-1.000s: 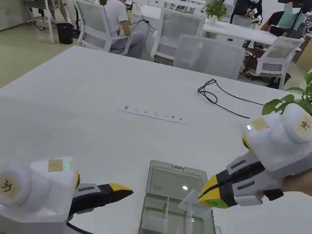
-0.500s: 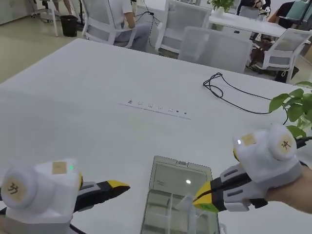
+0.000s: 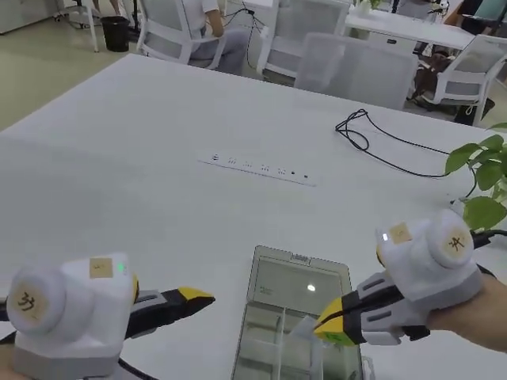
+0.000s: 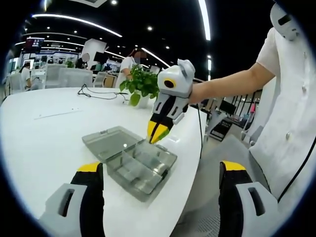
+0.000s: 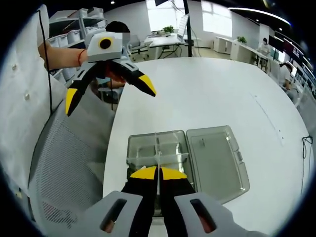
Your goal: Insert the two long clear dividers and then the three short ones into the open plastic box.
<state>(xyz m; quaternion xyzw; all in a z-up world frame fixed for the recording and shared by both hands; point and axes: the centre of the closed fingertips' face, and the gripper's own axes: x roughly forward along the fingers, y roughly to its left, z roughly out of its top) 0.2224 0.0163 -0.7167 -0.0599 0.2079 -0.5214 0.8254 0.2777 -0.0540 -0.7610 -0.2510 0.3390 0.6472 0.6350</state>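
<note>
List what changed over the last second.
The right hand-held gripper, shut on a clear divider, edged slightly left, further in over the box. The rest of the shift is the camera's. The left hand-held gripper stayed open beside the box, and the box did not move.

White table point(image 3: 158, 158), black cable point(image 3: 372, 147), green plant point(image 3: 480, 170), smoky-clear box point(image 3: 299, 285), clear divider point(image 3: 304, 326); left gripper point(image 5: 111, 98) and right gripper point(image 5: 158, 174) white, jaws black with yellow tips.
</note>
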